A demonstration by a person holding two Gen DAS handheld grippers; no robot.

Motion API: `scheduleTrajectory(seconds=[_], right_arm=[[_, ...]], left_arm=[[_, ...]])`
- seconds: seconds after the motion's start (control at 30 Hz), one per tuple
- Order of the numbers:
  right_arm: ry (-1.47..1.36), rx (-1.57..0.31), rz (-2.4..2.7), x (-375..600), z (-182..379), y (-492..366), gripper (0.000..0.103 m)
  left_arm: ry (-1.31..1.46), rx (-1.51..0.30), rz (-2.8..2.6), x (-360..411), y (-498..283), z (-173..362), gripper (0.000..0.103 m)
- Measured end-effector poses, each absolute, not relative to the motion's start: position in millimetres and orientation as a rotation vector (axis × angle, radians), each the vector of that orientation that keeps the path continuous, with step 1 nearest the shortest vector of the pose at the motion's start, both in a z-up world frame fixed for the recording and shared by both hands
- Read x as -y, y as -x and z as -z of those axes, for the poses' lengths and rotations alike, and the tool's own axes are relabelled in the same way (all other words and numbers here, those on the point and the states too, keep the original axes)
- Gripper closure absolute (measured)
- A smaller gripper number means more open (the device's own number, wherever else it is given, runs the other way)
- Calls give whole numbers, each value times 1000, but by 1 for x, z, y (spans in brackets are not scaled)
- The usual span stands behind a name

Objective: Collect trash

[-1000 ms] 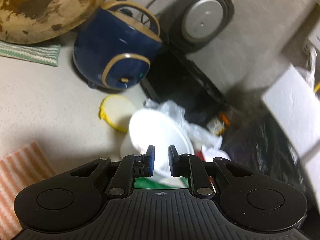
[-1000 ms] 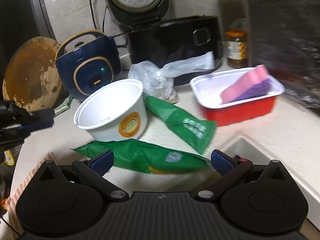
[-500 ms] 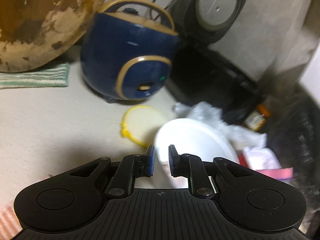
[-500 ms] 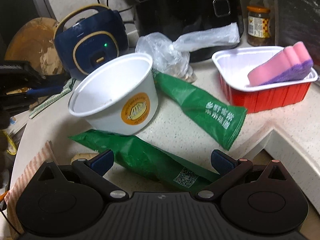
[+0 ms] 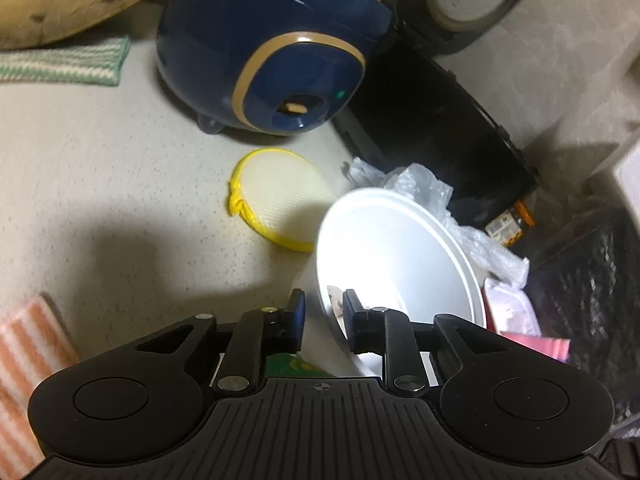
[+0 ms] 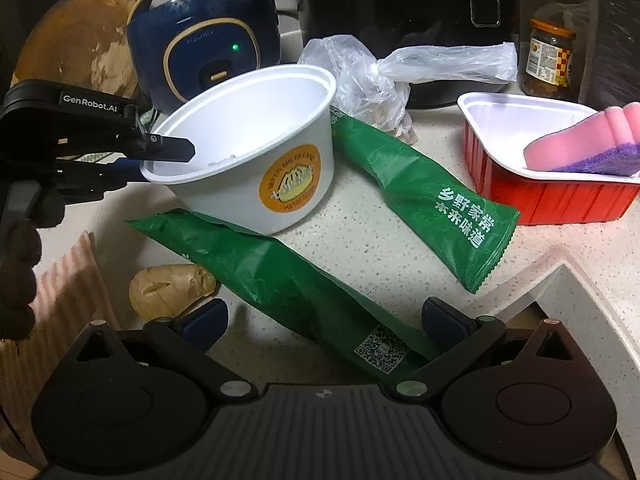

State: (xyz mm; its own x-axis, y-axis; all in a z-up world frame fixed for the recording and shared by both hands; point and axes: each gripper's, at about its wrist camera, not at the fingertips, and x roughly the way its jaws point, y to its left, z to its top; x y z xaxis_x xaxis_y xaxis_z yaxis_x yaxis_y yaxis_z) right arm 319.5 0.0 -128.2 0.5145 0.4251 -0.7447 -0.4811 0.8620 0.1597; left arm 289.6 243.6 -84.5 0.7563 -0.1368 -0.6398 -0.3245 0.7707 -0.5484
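Note:
A white paper bowl (image 5: 400,256) (image 6: 256,136) with an orange label stands on the counter. My left gripper (image 5: 324,312) (image 6: 160,159) straddles its near rim, one finger inside and one outside. Its jaws are opening and the pads stand off the rim. Two green wrappers lie by the bowl, one (image 6: 280,280) in front of it and one (image 6: 424,200) to its right. My right gripper (image 6: 324,316) hangs wide open just over the front wrapper, which lies between its fingers untouched. A crumpled clear plastic bag (image 6: 372,76) (image 5: 432,192) sits behind the bowl.
A red tray (image 6: 552,196) holds a pink sponge (image 6: 592,140). Behind stand a blue cooker (image 5: 260,48) (image 6: 208,36), a black appliance (image 6: 400,4) and a jar (image 6: 548,56). A yellow lid (image 5: 280,196), a ginger piece (image 6: 172,288) and a striped cloth (image 5: 24,352) lie nearby. The counter edge drops at right.
My left gripper came down onto the bowl's rim and its jaws spread a little wider. The right gripper sank closer to the front green wrapper.

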Motion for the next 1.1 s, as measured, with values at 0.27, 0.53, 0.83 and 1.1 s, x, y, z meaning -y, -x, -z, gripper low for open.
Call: scheduleTrajectory(seconds=[0.27, 0.53, 0.83, 1.1], right_arm=[[122, -907, -553, -10, 128, -323, 9], [73, -570, -582, 5, 61, -284, 15], [3, -973, -750, -74, 32, -382, 60], [243, -1256, -608, -143, 79, -433, 60]], left_arm=[[697, -543, -88, -259, -259, 63, 94], [737, -582, -105, -277, -241, 67, 93], [765, -547, -61, -279, -187, 84, 88], [826, -472, -55, -288, -146, 105, 88]])
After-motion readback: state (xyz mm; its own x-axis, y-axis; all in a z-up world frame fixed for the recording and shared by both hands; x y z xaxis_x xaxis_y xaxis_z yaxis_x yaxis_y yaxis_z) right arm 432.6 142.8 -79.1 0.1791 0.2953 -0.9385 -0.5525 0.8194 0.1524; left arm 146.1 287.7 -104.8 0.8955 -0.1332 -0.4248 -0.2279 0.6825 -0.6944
